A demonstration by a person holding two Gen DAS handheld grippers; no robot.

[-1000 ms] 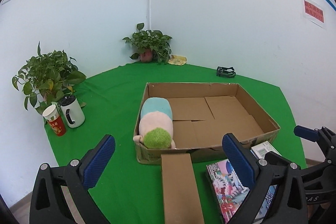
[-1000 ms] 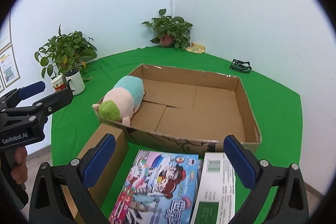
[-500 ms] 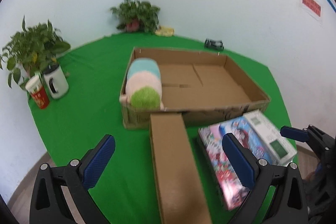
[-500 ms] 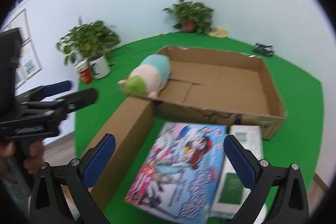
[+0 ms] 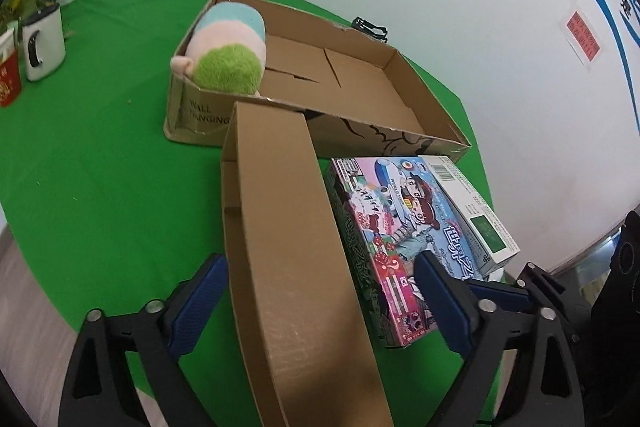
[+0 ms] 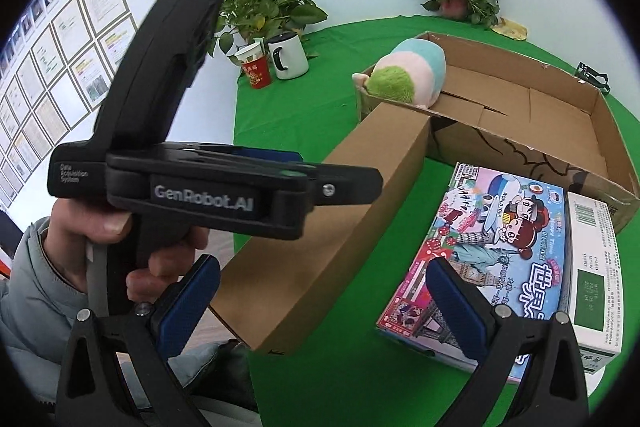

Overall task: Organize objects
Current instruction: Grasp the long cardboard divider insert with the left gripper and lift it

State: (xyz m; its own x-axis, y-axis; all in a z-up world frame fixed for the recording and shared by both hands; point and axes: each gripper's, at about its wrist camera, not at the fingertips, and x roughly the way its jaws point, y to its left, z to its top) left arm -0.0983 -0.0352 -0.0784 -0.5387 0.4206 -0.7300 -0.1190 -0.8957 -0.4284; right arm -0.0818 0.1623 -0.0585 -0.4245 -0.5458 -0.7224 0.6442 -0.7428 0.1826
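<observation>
Left hand-held gripper (image 5: 316, 301) straddles the long plain brown cardboard box (image 5: 288, 247) on the green-clothed desk (image 5: 100, 167), jaws closing, pads not yet pressing; probably bound for the open cardboard tray (image 5: 400, 75); right hand-held gripper (image 6: 324, 303) spread, empty

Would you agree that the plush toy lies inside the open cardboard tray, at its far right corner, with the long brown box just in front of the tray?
Not quite: the plush toy lies at the near left corner of the open cardboard tray, as the left wrist view shows. It is indeed inside, and the long brown box does stand just in front of the tray.
</observation>
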